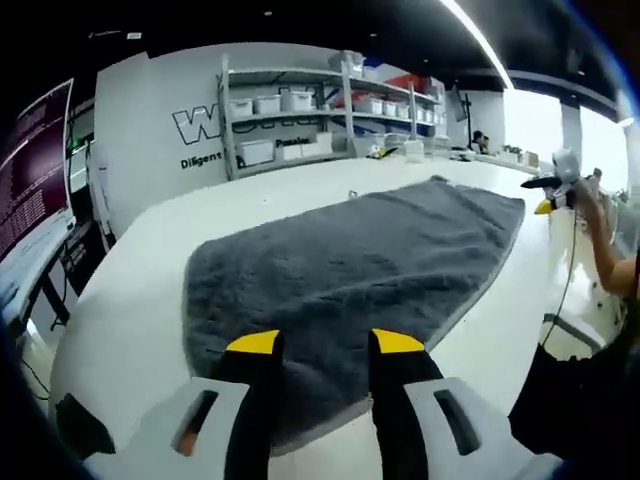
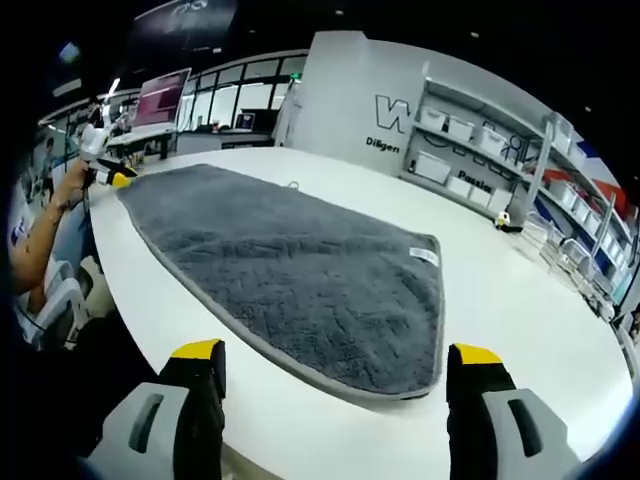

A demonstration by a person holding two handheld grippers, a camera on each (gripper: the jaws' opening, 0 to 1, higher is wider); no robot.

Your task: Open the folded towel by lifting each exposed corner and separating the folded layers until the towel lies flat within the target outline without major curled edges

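A grey fluffy towel [image 1: 350, 260] lies spread out in one layer on the white table [image 1: 130, 290]. In the right gripper view the towel [image 2: 290, 270] has a white label [image 2: 424, 255] near one corner and a small loop [image 2: 292, 184] on its far edge. My left gripper [image 1: 325, 345] hovers open over the towel's near end, nothing between its yellow tips. My right gripper [image 2: 336, 355] stands wide open above the opposite end, holding nothing. Each gripper appears in the other's view, just off a towel corner: the right gripper [image 1: 550, 195] and the left gripper [image 2: 108, 172].
Shelves with white bins [image 1: 300, 110] stand against the wall behind the table, shown also as shelves [image 2: 480, 150]. A monitor [image 1: 30, 170] sits to one side. The person's arm [image 2: 40, 240] reaches along the table edge [image 2: 520, 310].
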